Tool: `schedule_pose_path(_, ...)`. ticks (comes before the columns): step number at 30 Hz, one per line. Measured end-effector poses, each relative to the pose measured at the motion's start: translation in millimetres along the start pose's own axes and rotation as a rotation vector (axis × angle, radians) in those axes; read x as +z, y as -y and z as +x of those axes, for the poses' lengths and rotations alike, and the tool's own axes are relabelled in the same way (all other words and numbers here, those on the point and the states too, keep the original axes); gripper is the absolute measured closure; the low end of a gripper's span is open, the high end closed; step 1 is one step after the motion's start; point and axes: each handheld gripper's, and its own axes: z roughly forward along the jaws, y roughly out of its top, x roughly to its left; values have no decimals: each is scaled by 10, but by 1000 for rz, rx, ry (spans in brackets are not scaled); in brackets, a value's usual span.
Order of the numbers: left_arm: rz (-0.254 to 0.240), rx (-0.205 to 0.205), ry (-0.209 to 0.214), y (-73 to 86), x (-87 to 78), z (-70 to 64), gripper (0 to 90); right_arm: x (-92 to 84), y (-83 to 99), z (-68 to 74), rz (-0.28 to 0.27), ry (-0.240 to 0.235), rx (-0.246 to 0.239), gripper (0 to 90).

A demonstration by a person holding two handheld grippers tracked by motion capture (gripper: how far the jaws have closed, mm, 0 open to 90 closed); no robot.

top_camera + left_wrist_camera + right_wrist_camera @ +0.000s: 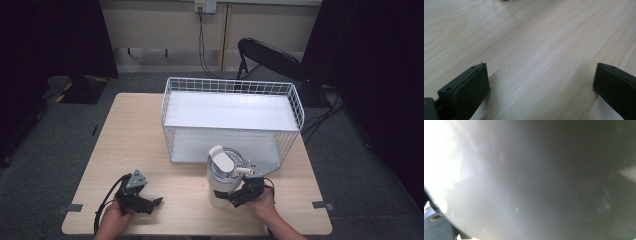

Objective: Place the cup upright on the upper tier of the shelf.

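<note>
A white jug with a grey-rimmed lid and a flip spout stands near the table's front edge, just before the wire basket. My right gripper comes in from its right, with its black jaws against the jug's lower body, shut on it. The right gripper view is so close that the jug's wall is a pale blur. My left gripper lies low over the bare wood at the front left, far from the jug. Its jaws stand wide apart, open, in the left gripper view, with nothing between them.
A white wire basket on its side, with a white shelf inside, takes up the table's back right. The wooden table has bare room on its left half. A black folding chair stands behind the table on grey carpet.
</note>
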Motion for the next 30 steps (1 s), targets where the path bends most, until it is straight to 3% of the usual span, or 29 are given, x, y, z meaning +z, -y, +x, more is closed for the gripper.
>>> schedule_pose_path(6, 0, 0, 0, 0, 0, 0, 0, -71, -60, 15, -11, 10, -23, 88)
schedule_pose_path(16, -1, -1, 0, 0, 0, -1, 0, -261, -278, -20, -56, 27, -13, 92)
schedule_pose_path(30, -1, 0, 0, 0, 0, 0, 0, -446, -577, -109, -68, 41, -11, 94)
